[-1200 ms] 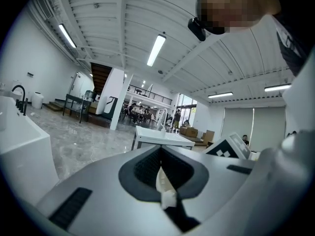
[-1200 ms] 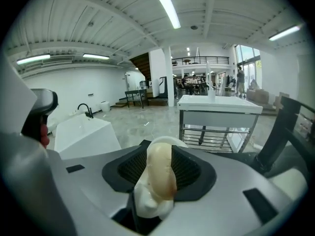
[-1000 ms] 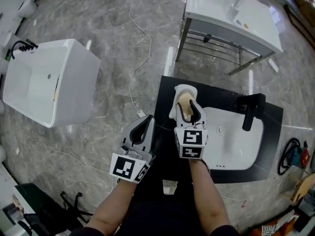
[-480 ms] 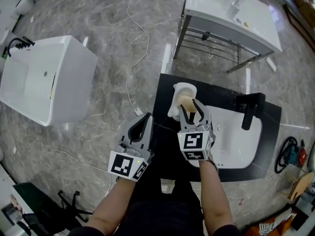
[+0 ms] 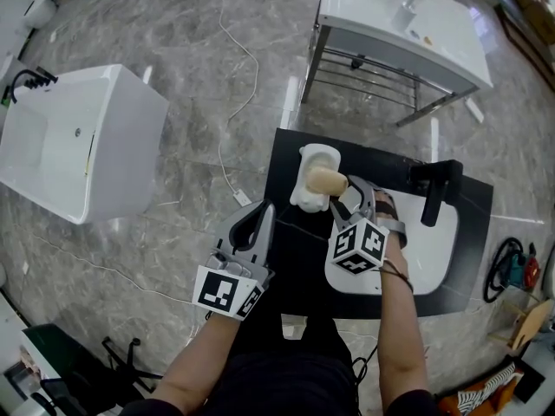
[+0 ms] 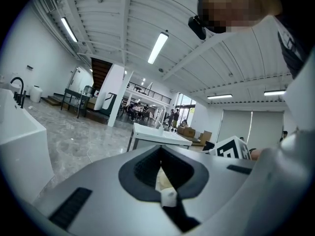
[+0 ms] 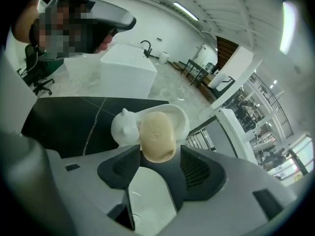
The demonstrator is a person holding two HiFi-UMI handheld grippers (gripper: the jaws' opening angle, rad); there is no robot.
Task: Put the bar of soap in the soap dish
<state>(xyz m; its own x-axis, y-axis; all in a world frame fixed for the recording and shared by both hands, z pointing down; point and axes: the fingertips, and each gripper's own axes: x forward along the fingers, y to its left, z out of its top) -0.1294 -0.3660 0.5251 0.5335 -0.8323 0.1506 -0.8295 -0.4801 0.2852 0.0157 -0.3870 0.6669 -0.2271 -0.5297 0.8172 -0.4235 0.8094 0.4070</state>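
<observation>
- Right gripper (image 5: 350,194) jaws are opening; the bar of soap (image 5: 327,180) is between them with a gap at one pad.
- Soap sits over the edge of the white soap dish (image 5: 318,155); unclear if it rests on it.
- Dish is on the black counter (image 5: 297,251), beside the basin (image 5: 431,251) and the black tap (image 5: 436,185).
- Left gripper (image 5: 258,217) jaws are together, empty, well apart from the dish.
</observation>
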